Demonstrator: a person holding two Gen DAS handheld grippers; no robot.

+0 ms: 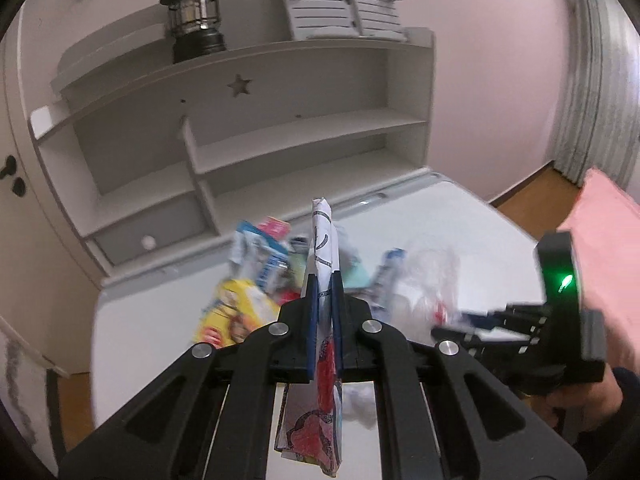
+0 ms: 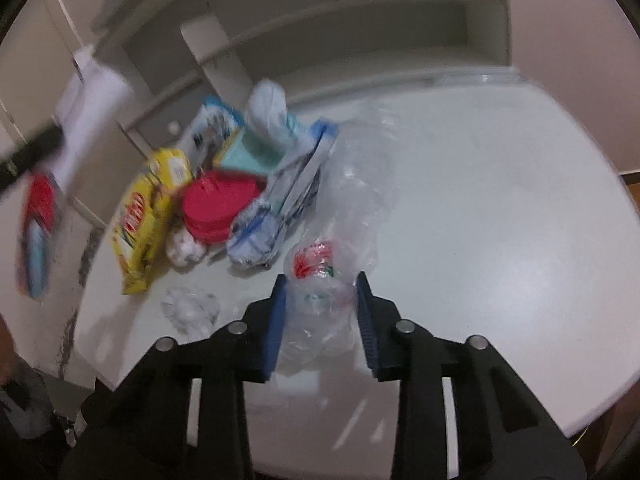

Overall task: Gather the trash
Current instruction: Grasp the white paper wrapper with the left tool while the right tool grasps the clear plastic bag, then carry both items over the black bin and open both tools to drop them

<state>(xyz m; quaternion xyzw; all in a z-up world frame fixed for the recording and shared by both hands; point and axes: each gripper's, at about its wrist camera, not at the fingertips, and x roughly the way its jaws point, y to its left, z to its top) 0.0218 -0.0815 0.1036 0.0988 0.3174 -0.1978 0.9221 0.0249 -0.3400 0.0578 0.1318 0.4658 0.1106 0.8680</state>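
Note:
My left gripper [image 1: 324, 280] is shut on a folded sheet of paper [image 1: 323, 232] with a red and blue drawing. The sheet sticks up past the fingertips and hangs below them, lifted above the white desk [image 1: 452, 216]. In the right wrist view this gripper [image 2: 52, 140] is a blur at the left edge. My right gripper [image 2: 321, 280] is low over the desk, its blue pads pressing both sides of a clear plastic bag [image 2: 316, 260] with red and green print. A trash pile lies behind: a yellow snack packet [image 2: 140, 224], red discs [image 2: 218, 208], a blue-white wrapper [image 2: 280, 200].
Crumpled clear plastic [image 2: 190, 308] and a white wad [image 2: 186, 248] lie near the desk's front-left edge. White shelves [image 1: 300, 132] rise at the back of the desk, with a black lantern [image 1: 196, 16] on top. A pink surface [image 1: 608, 232] is at the right.

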